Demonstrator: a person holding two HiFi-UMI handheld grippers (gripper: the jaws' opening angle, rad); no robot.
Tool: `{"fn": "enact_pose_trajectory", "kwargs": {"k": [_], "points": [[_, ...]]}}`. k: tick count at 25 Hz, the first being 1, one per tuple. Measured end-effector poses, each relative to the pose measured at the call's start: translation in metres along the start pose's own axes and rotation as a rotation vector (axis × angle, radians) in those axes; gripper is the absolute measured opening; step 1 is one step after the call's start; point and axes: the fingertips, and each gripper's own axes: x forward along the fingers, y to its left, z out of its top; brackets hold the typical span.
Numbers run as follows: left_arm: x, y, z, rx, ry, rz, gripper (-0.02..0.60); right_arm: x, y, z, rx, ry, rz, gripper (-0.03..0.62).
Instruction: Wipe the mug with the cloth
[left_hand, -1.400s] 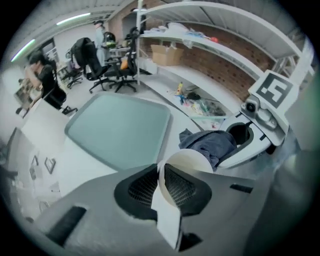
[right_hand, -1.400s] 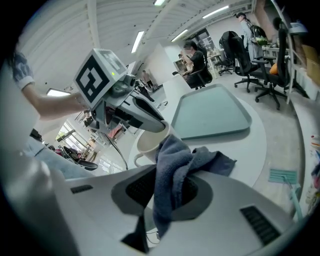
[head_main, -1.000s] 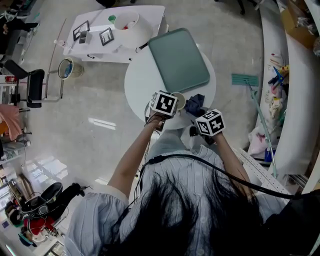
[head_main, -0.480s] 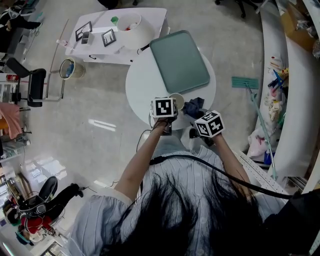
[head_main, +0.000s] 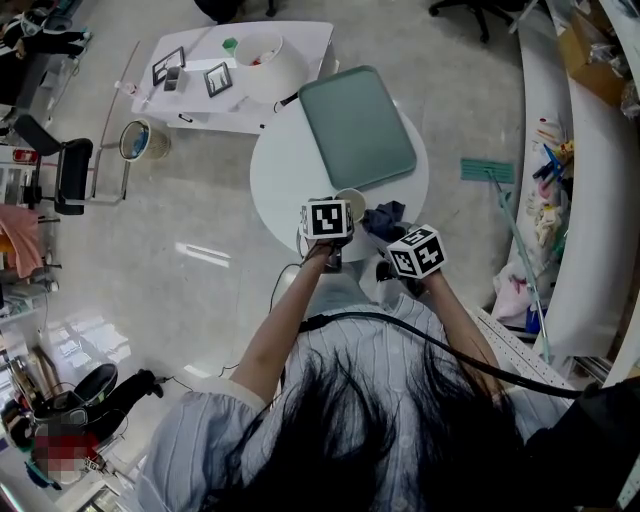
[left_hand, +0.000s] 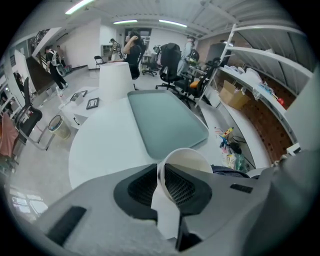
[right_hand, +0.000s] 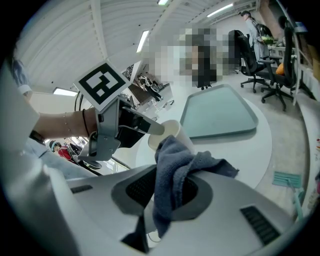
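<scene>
Left claw (left_hand: 162, 175) pinches the mug (left_hand: 189, 159), right claw (right_hand: 165, 192) the cloth (right_hand: 174, 162) beside it.

No legible txt, brands or nos. anywhere. Only b/w coded sq. markers: left gripper cube (head_main: 328, 218), right gripper cube (head_main: 417, 250); possibly also small frames (head_main: 218, 78), too tiny to confirm.

An open-plan lab or office workspace: black swivel chairs (left_hand: 170, 59), long white wall shelves (left_hand: 270, 57) cluttered with boxes, ceiling strip lights (left_hand: 172, 23), a glossy pale floor (head_main: 200, 200), and people (left_hand: 132, 47) standing at the far end.
</scene>
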Motion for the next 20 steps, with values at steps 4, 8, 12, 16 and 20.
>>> {"fn": "enact_pose_trajectory", "kwargs": {"k": [4, 8, 12, 16, 20], "points": [[-0.004, 0.004, 0.0, -0.013, 0.002, 0.0, 0.057, -0.004, -0.005, 0.002, 0.006, -0.015, -0.006, 0.08], [-0.02, 0.005, 0.002, -0.04, 0.007, -0.001, 0.058, -0.01, -0.01, 0.006, 0.02, -0.035, -0.017, 0.08], [-0.028, 0.005, 0.004, -0.026, -0.014, 0.009, 0.058, -0.018, -0.011, 0.009, 0.024, -0.055, -0.013, 0.08], [-0.04, 0.011, 0.013, -0.02, -0.07, 0.031, 0.057, -0.025, -0.007, 0.016, 0.012, -0.076, 0.002, 0.08], [-0.068, 0.027, 0.018, -0.045, -0.125, 0.093, 0.057, -0.034, -0.003, 0.024, -0.02, -0.086, 0.01, 0.08]]}}
